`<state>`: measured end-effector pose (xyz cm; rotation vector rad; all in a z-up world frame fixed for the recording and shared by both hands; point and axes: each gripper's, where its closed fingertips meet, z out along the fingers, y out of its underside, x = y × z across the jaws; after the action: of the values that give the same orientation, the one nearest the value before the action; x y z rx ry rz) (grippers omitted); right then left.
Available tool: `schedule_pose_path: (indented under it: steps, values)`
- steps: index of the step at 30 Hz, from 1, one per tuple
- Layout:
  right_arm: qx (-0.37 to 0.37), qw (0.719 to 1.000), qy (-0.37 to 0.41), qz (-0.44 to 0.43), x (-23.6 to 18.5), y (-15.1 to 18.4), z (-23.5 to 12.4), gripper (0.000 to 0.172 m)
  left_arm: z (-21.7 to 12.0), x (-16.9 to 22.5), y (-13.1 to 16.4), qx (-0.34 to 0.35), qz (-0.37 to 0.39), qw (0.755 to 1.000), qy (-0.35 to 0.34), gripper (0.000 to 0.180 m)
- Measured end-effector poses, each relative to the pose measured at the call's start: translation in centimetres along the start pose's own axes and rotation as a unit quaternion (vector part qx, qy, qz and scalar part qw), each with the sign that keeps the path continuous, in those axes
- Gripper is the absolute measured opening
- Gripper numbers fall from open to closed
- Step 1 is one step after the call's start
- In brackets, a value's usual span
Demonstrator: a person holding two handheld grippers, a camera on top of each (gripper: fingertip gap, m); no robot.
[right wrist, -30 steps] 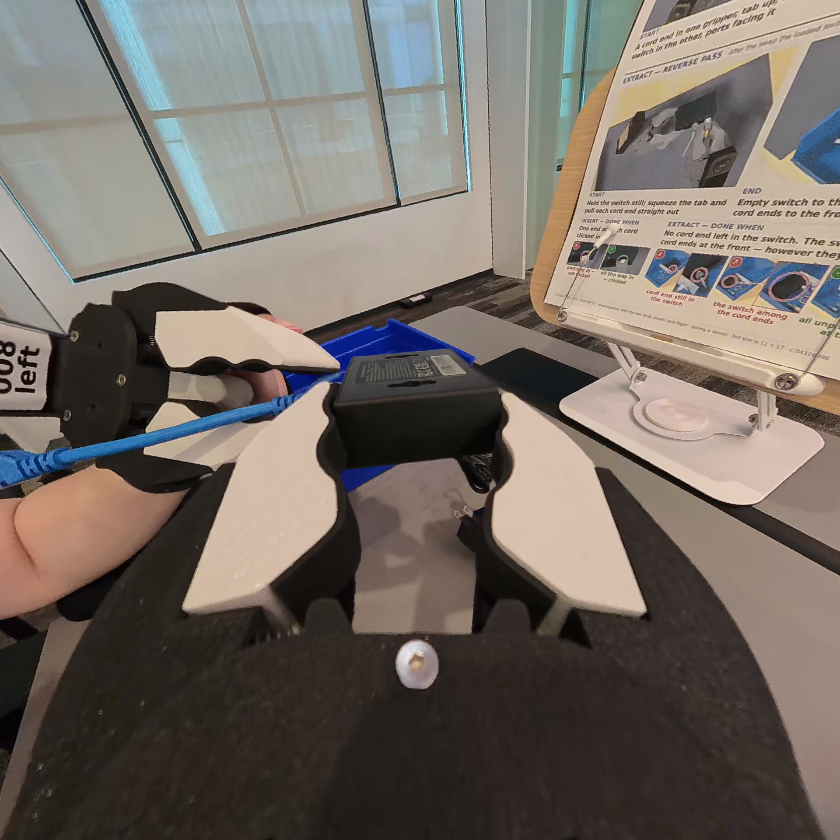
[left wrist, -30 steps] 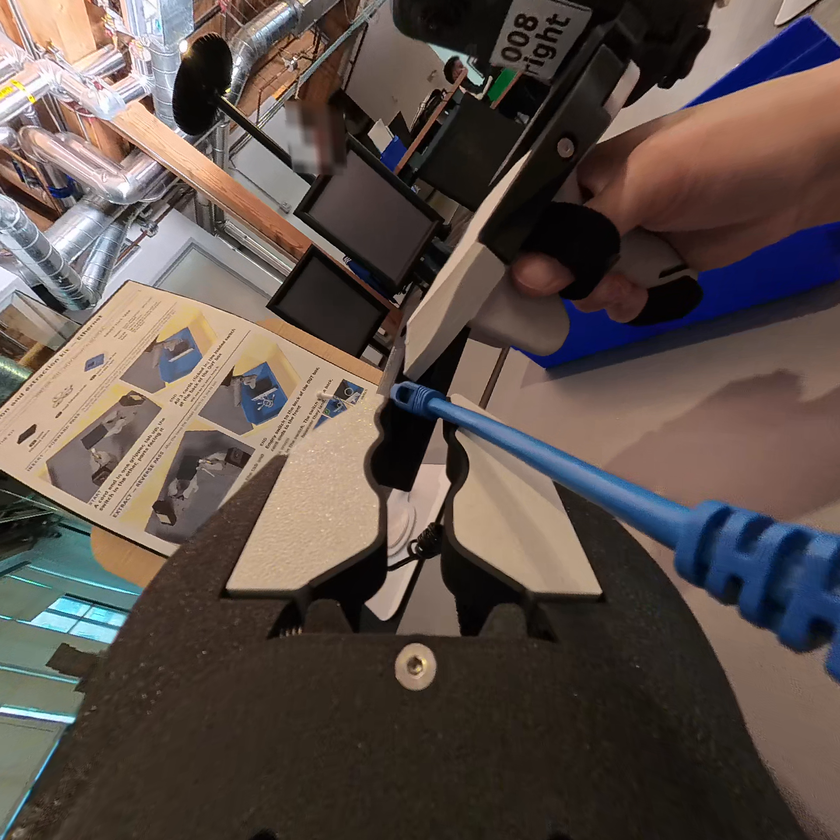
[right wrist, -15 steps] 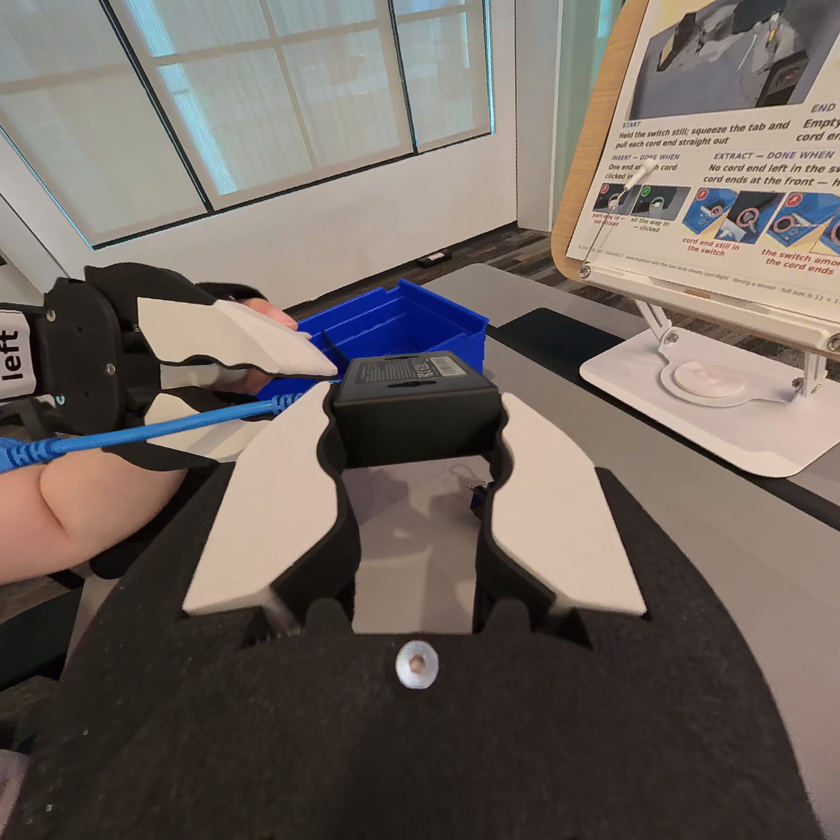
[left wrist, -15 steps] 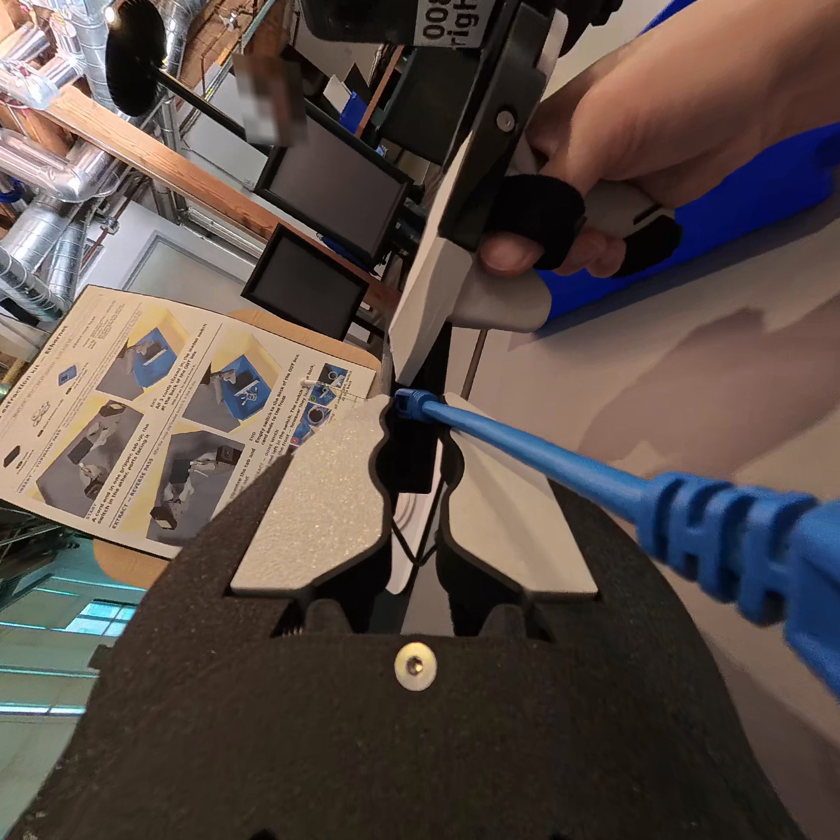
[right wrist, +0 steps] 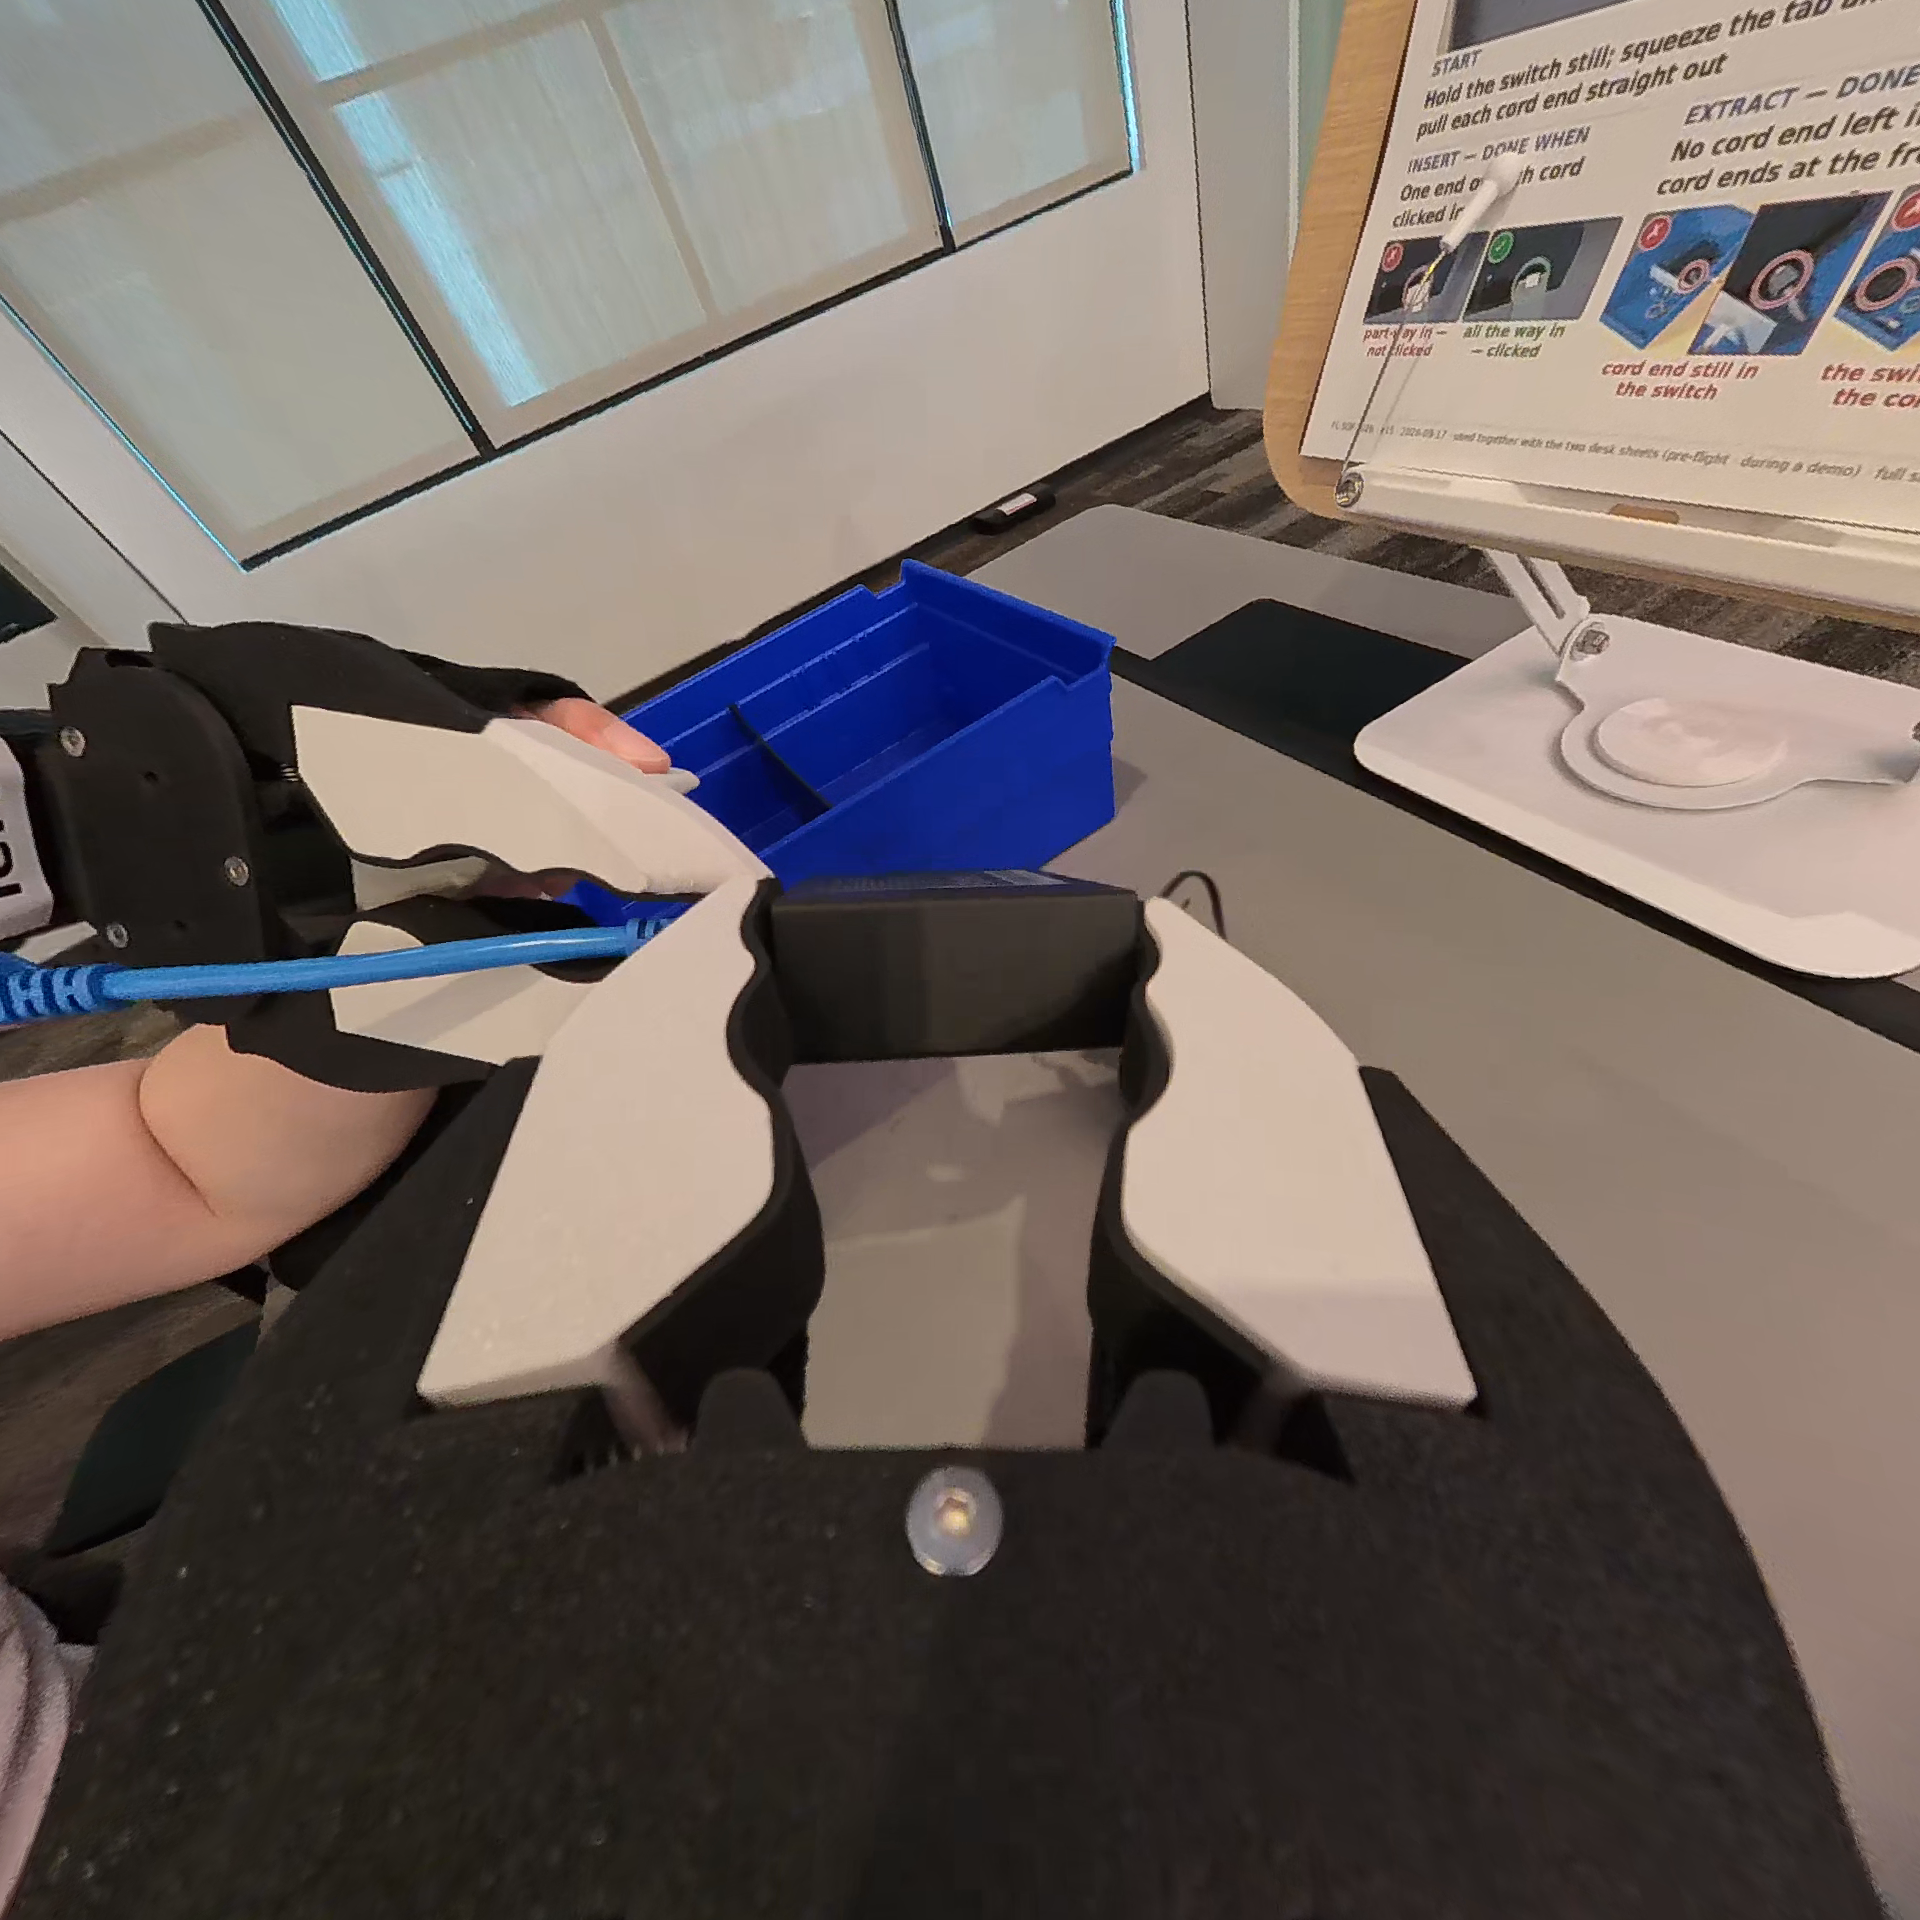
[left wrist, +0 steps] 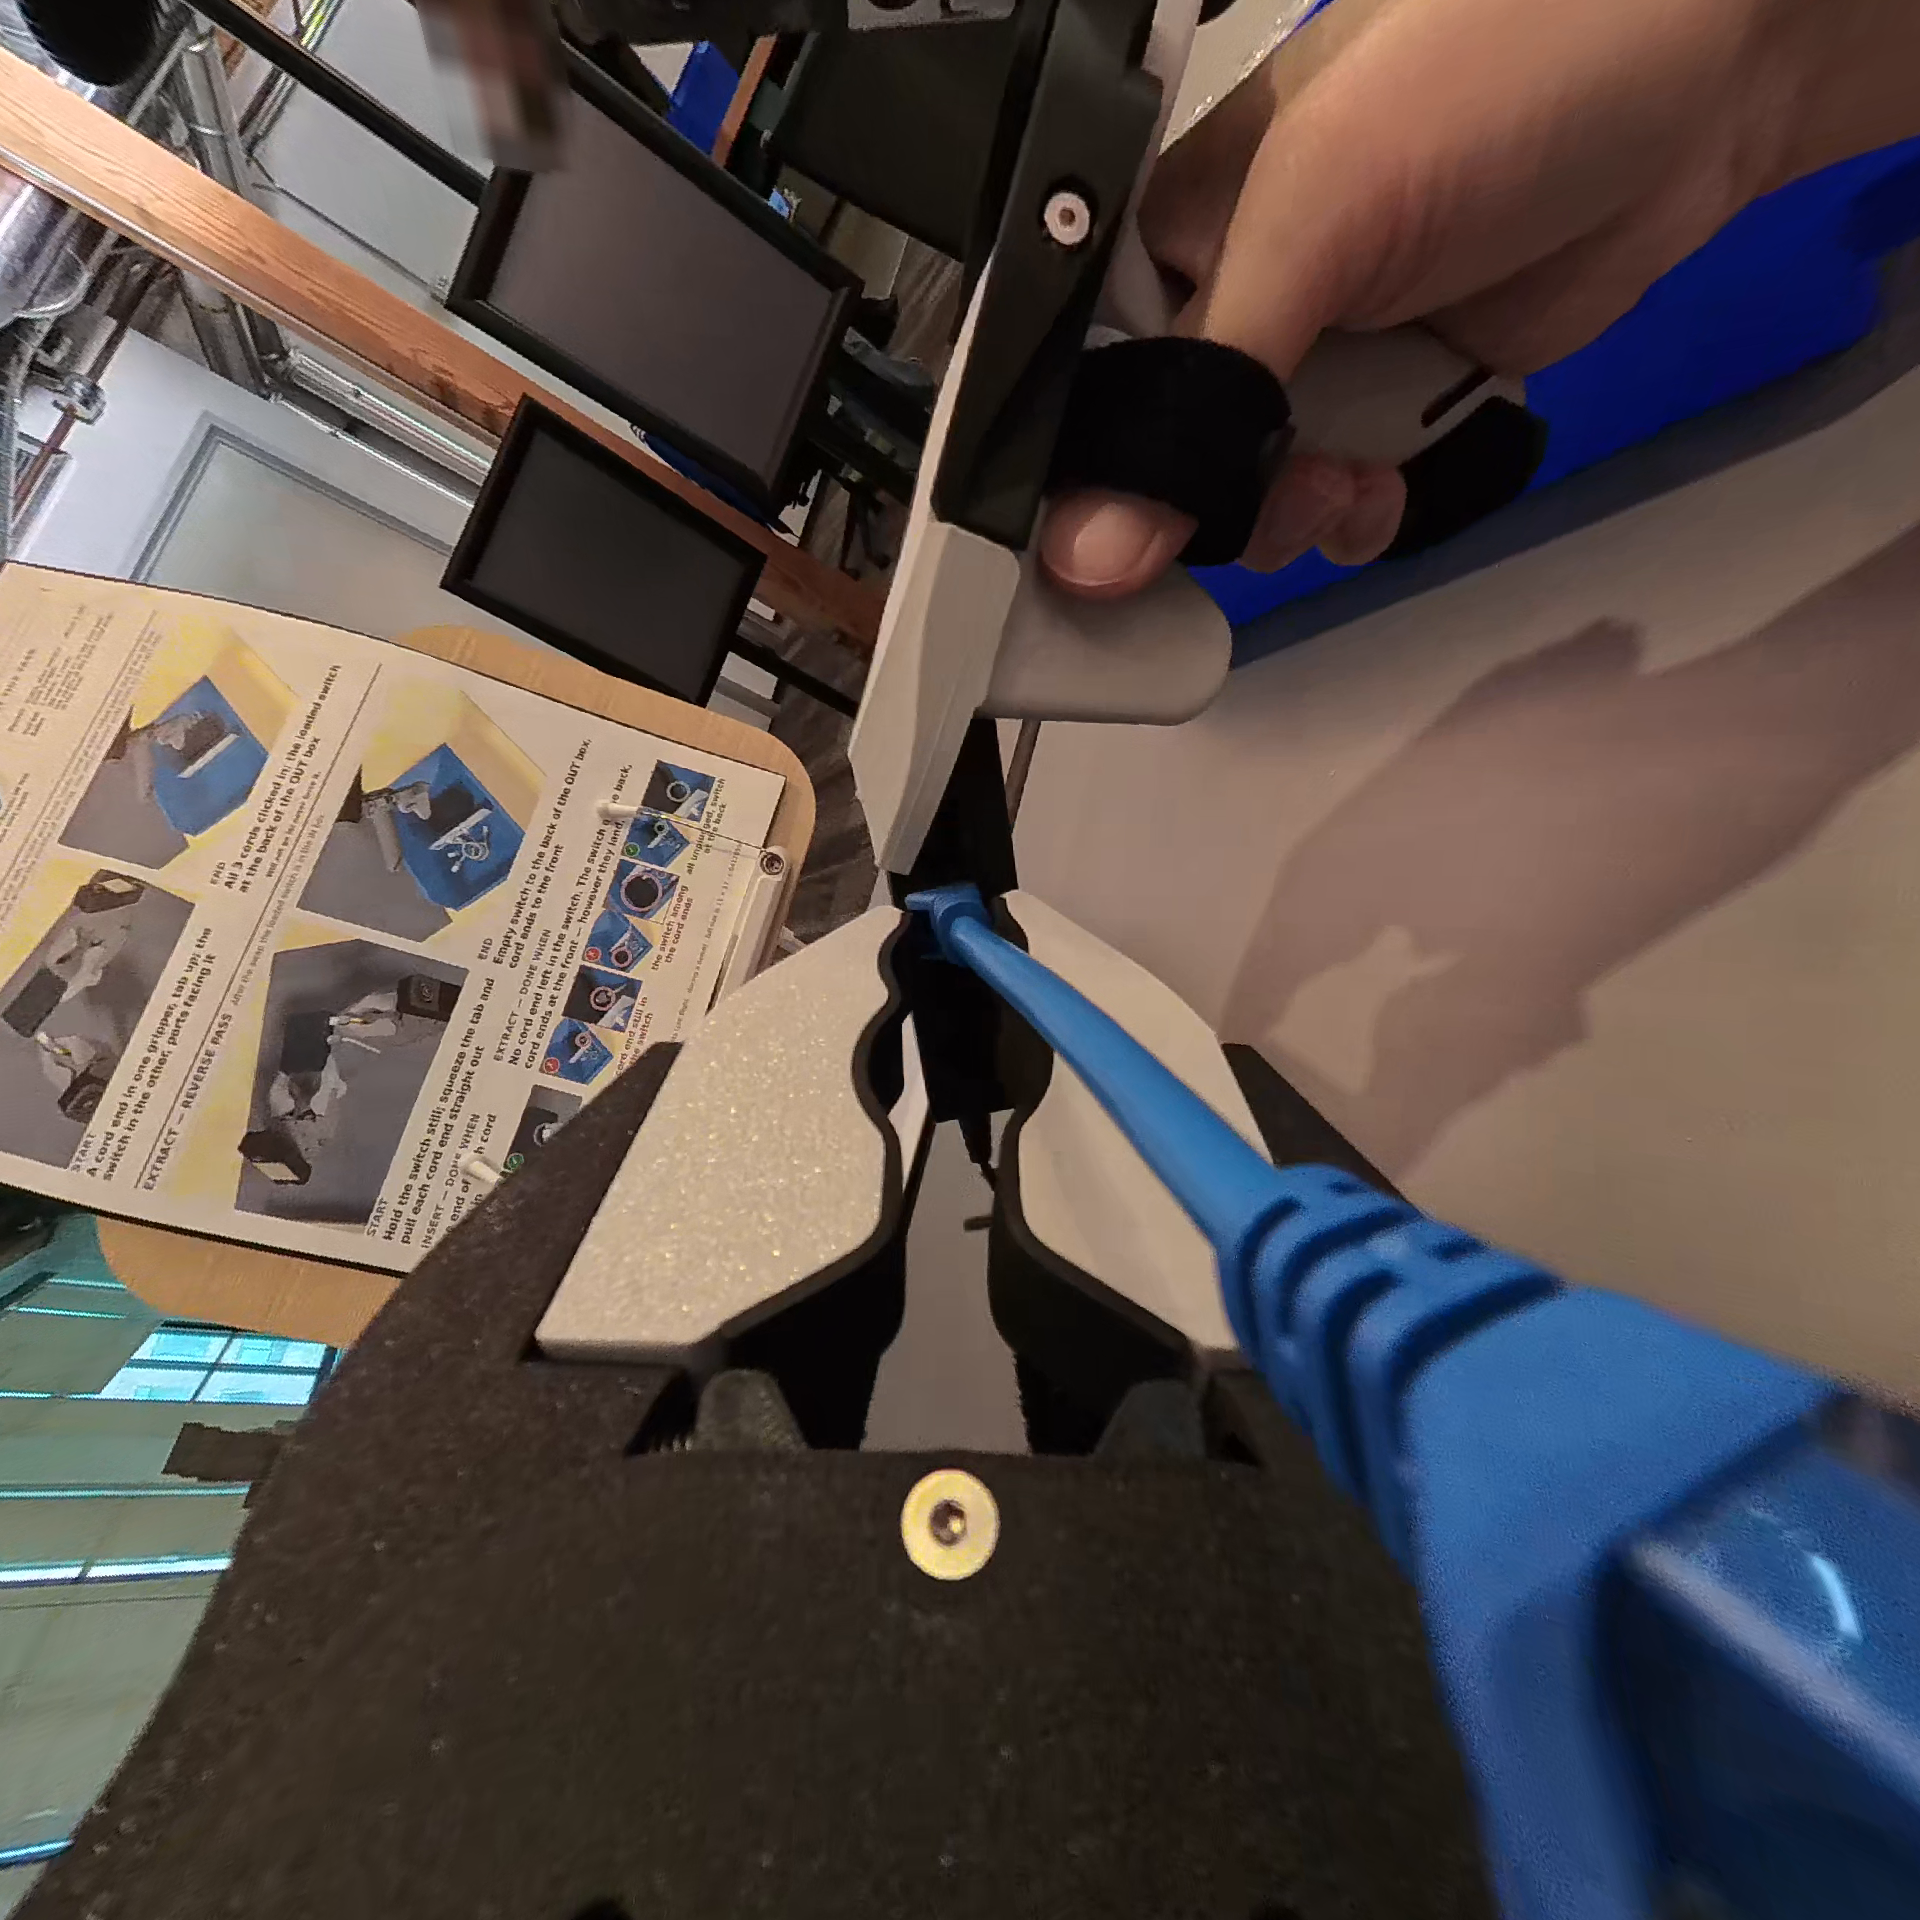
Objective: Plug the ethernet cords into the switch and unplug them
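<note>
My right gripper (right wrist: 951,935) is shut on the black switch (right wrist: 956,966) and holds it above the grey table (right wrist: 1455,1039). In the left wrist view the switch (left wrist: 971,810) shows edge-on beside a right gripper finger (left wrist: 914,727). My left gripper (left wrist: 951,914) is shut on the plug end of a blue ethernet cord (left wrist: 1101,1070), right at the switch's side. The cord runs back over my right finger to its free plug (left wrist: 1403,1330). The right wrist view shows the left gripper (right wrist: 665,914) with the cord (right wrist: 364,971) between its fingers, meeting the switch's left side. The port itself is hidden.
A blue divided bin (right wrist: 914,748) stands on the table behind the switch. An instruction sheet on a wooden board (right wrist: 1662,260) sits on a white stand (right wrist: 1662,810) at the right, by a black mat (right wrist: 1299,655). Dark monitors (left wrist: 644,270) are behind.
My left jaws have closed tighter on the cord's plug at the switch. The right gripper has tipped the switch, so its top face now shows nearly edge-on.
</note>
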<state>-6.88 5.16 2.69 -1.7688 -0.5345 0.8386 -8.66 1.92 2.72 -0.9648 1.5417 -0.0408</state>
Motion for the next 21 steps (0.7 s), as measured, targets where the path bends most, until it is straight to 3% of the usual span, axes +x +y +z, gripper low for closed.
schedule_pose_path:
  steps: [14, 21]
  values:
    - [-0.042, 0.998, -0.029, 0.031, -0.2, 1.3, 0.2, 0.064, 0.0, 0.6, -0.2, -0.002, 0.003, 1.0, 0.016, 0.011]
    - [-0.045, 0.999, 0.001, 0.007, 0.2, 1.3, 0.2, 0.063, 0.3, 0.7, 0.2, -0.001, -0.021, 0.999, 0.03, 0.015]
